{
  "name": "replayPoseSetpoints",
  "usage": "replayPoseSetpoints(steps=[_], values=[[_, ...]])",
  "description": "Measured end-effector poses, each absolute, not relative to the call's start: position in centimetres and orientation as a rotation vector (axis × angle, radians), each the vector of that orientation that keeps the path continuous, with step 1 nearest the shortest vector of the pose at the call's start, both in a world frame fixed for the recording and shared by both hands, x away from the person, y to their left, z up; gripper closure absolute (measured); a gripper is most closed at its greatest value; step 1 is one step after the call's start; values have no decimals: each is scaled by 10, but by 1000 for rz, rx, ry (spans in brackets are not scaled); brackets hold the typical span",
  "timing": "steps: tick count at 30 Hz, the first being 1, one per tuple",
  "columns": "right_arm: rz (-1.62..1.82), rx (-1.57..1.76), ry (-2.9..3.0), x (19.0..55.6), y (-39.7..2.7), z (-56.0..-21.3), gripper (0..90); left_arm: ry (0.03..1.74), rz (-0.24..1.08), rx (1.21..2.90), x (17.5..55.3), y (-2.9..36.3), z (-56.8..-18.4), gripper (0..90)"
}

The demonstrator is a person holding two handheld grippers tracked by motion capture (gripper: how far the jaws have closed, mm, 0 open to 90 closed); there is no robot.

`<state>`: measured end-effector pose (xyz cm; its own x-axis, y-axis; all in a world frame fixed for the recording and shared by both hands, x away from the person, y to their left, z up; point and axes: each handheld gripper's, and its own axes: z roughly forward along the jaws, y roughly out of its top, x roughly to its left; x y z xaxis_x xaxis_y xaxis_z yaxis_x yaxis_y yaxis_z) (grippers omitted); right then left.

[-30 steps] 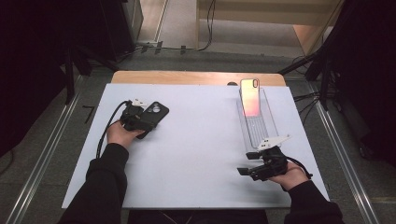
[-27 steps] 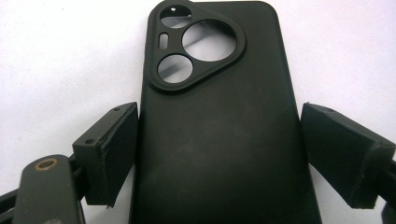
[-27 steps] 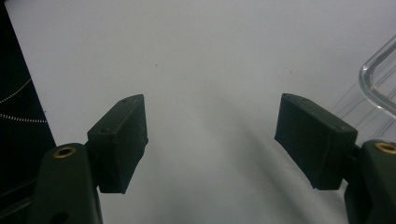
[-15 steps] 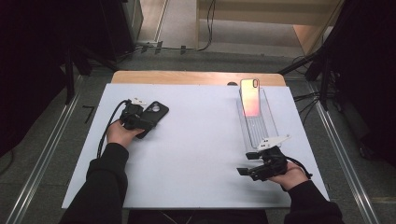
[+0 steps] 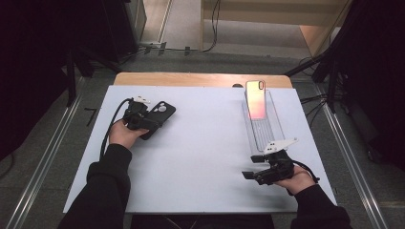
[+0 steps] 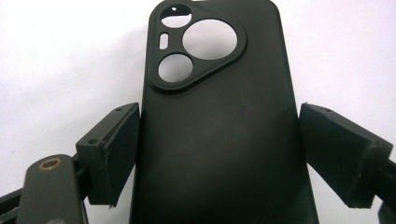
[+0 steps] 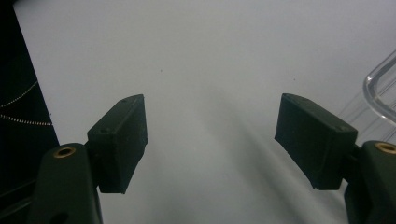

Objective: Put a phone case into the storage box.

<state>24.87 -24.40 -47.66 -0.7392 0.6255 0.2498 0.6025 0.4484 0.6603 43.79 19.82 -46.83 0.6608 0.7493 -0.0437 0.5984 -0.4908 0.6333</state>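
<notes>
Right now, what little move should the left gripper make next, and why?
Probably close the jaws a little. In the left gripper view the black phone case lies on the white table between the left gripper's jaws. One jaw looks to be at its edge, and a thin gap shows at the other, so it is not gripped yet.

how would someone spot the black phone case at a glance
On the white table, look at its left side, by the left gripper. The black case lies flat between the jaws, with a rounded-triangle camera cutout. The pink phone stands in a clear tray far right.
</notes>
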Motion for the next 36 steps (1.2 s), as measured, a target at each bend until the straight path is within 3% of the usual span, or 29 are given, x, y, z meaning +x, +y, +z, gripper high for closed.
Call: replayPoseSetpoints(steps=[36], values=[[1233, 1131, 2580, 246, -237, -463, 212, 895, 97, 2213, 365, 155, -418, 158]])
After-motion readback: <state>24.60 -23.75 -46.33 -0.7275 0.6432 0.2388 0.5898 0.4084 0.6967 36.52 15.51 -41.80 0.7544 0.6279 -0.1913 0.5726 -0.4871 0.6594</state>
